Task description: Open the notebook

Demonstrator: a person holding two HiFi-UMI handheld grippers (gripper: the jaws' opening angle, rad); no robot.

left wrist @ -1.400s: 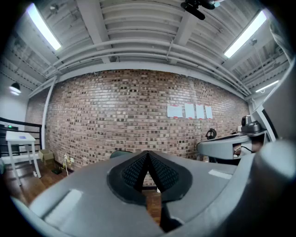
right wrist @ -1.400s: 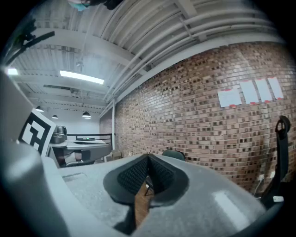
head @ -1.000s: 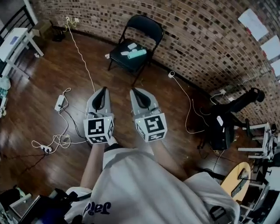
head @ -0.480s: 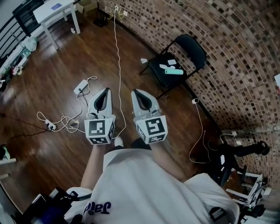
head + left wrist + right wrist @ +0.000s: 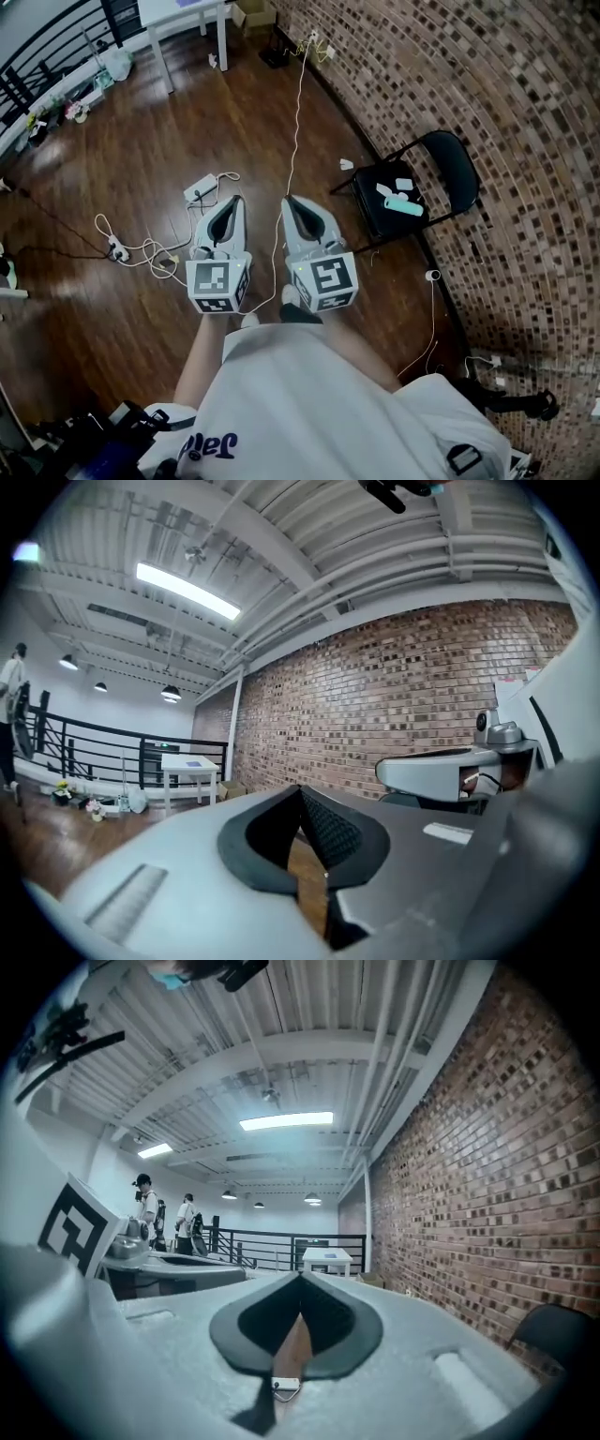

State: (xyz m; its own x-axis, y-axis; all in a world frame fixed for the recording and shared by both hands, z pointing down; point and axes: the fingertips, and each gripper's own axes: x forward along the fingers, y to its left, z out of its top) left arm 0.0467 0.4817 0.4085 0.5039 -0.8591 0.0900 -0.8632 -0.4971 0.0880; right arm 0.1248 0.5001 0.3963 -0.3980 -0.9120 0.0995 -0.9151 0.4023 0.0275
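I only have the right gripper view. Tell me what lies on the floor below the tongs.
Observer: A white cable runs along the wood floor and, in the head view, passes between the two tongs.
Operator: Name anything else down there.
Observer: A power strip lies just left of the left tongs.
Operator: Report the chair seat.
Observer: The black folding chair by the brick wall holds a teal tube and white scraps.
Operator: Check the left tongs.
Observer: The left gripper view shows them shut with nothing between them.
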